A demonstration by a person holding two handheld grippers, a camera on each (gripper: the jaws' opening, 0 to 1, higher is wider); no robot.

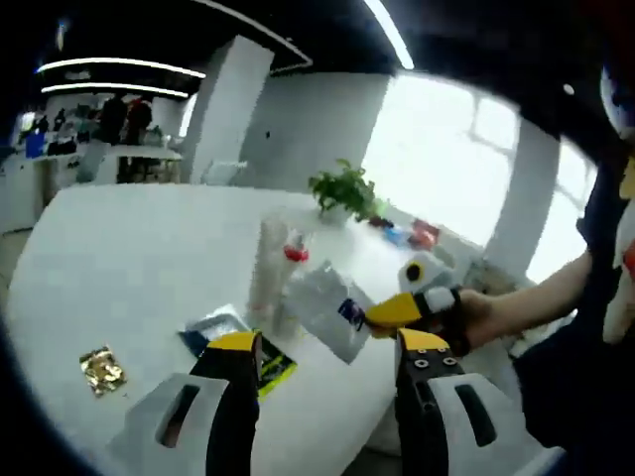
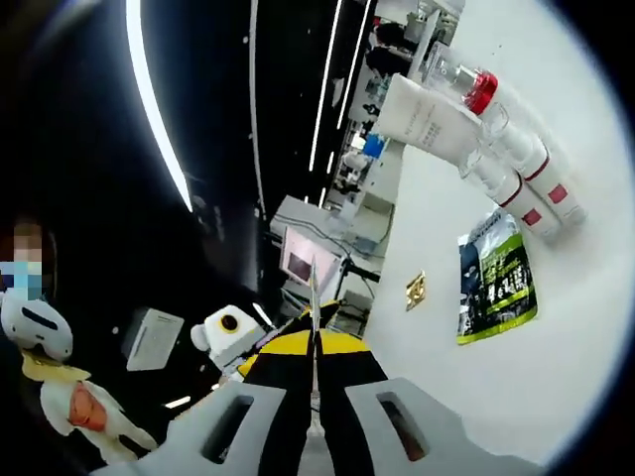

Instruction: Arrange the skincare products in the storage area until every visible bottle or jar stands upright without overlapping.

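On the white round table [image 1: 129, 258] stand a few pale bottles [image 1: 266, 270], one with a red cap [image 1: 295, 255]. My left gripper [image 1: 330, 343] hangs open above the table's near edge, nothing between its yellow-tipped jaws. The right gripper [image 1: 405, 307] comes in from the right, shut on a silvery sachet [image 1: 325, 305] held over the table. In the right gripper view, which is rolled, my right gripper [image 2: 316, 342] pinches that sachet [image 2: 314, 293] edge-on. Beyond it are a white tube [image 2: 425, 114], a red-capped clear bottle [image 2: 466, 84] and two red-labelled white bottles [image 2: 531, 174].
Flat packets lie on the table: a green-black one [image 1: 276, 365] [image 2: 496, 278], a blue one [image 1: 211, 325] and a small gold one [image 1: 101, 369] [image 2: 415, 290]. A potted plant [image 1: 345, 190] stands at the far edge. A person's hand [image 1: 486, 315] holds the right gripper.
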